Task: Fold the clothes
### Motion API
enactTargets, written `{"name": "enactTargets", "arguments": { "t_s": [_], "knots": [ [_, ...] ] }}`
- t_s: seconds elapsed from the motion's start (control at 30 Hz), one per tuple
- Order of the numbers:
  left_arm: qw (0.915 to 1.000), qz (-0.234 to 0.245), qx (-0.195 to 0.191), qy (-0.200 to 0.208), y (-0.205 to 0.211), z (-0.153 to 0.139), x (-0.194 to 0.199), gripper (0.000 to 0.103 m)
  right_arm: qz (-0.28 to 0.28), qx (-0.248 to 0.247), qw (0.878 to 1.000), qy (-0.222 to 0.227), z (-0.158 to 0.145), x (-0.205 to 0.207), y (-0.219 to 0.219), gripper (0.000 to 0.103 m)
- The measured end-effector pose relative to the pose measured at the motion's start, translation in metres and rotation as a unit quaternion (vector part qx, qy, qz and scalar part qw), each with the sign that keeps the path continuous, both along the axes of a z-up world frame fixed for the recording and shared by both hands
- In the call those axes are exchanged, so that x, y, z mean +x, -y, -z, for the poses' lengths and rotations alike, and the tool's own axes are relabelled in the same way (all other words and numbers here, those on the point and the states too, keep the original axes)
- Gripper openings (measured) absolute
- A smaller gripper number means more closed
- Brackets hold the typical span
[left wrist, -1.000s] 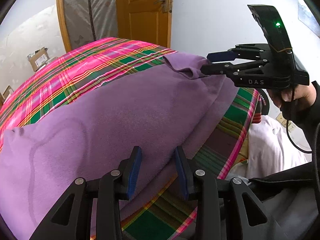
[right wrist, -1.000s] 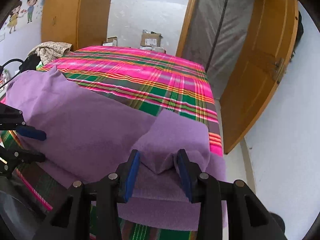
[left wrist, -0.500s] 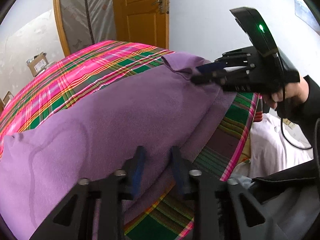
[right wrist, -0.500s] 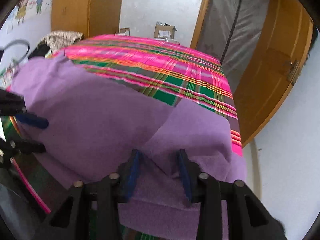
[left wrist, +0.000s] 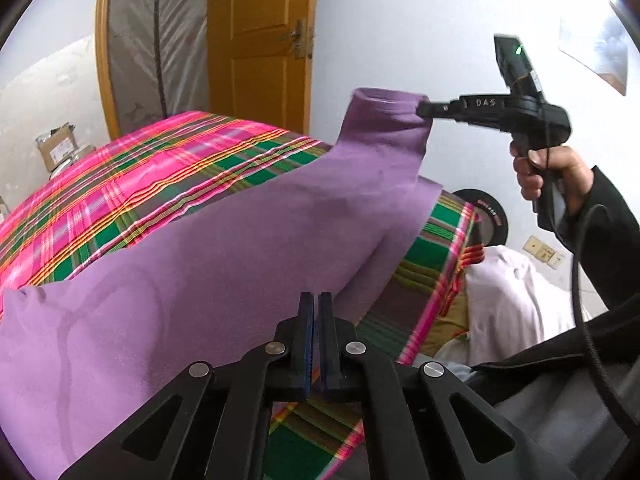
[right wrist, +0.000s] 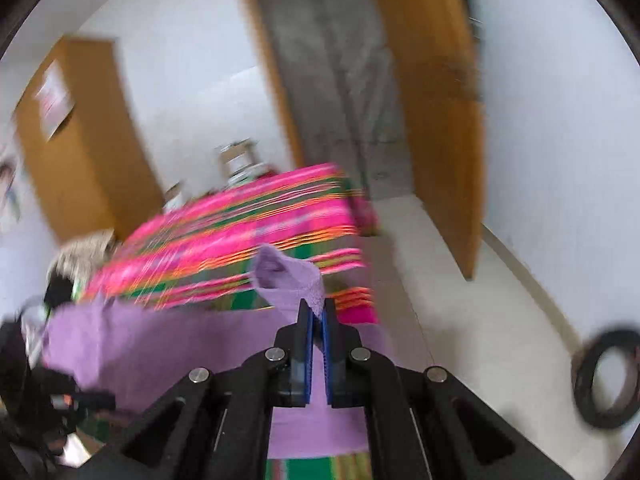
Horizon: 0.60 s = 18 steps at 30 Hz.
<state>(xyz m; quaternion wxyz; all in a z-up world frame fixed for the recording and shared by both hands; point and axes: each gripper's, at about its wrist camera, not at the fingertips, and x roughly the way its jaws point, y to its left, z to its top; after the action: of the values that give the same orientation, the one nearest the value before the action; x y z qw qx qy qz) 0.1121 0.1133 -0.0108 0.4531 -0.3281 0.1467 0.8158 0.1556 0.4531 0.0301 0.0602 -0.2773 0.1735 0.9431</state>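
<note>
A purple garment (left wrist: 224, 264) lies spread across a bed covered with a pink and green plaid blanket (left wrist: 132, 196), running from about 8 o'clock in the left wrist view up toward 1 o'clock. The left tongs (left wrist: 315, 316) sit at 6 o'clock of that view with their 2 blue-padded fingers pressed together at the near hem of the garment; the cloth reaches right up to the fingertips, though whether any of it is actually pinched between them cannot be told. The right tongs (left wrist: 423, 111) appear at 1 o'clock in the same view, clamped on a corner of the garment and holding it lifted clear of the bed, so the fabric rises in a peak from the blanket to their tips. In the blurred right wrist view the right tongs (right wrist: 316, 312) are closed on that purple corner (right wrist: 288, 280), which sticks up just above the fingertips at 12 o'clock of them, while the rest of the garment trails down toward 8 o'clock. A white cloth (left wrist: 508, 292) lies beside the bed at 4 o'clock, and a wooden door (left wrist: 260, 48) stands behind at 12 o'clock.
</note>
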Motion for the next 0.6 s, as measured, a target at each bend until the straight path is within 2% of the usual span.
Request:
{"name": "enactTargets", "arguments": {
  "t_s": [0.13,0.3,0.37,0.4,0.43,0.6],
  "knots": [
    [1.0,0.0,0.0,0.003,-0.001,0.001,0.0,0.002,0.063,-0.072,0.995,0.009,0.019,0.019,-0.039,0.004],
    [0.9997,-0.013,-0.019,-0.003,-0.005,0.006,-0.005,0.003,0.084,-0.12,0.989,-0.019,0.014,0.034,-0.062,0.004],
    [0.9993,-0.014,-0.034,-0.001,-0.008,0.011,-0.006,0.014,0.081,-0.13,0.988,-0.033,0.005,0.035,-0.068,0.004],
    [0.9992,-0.011,-0.039,0.003,-0.011,0.015,-0.006,0.024,0.078,-0.131,0.988,-0.034,0.004,0.033,-0.07,0.004],
    [0.9989,-0.008,-0.045,0.007,-0.013,0.019,-0.006,0.028,0.077,-0.128,0.988,-0.028,0.003,0.029,-0.071,0.004],
    [0.9984,-0.009,-0.054,0.01,-0.016,0.027,-0.007,0.033,0.088,-0.138,0.986,0.022,0.029,0.016,-0.072,0.004]
  ]
}}
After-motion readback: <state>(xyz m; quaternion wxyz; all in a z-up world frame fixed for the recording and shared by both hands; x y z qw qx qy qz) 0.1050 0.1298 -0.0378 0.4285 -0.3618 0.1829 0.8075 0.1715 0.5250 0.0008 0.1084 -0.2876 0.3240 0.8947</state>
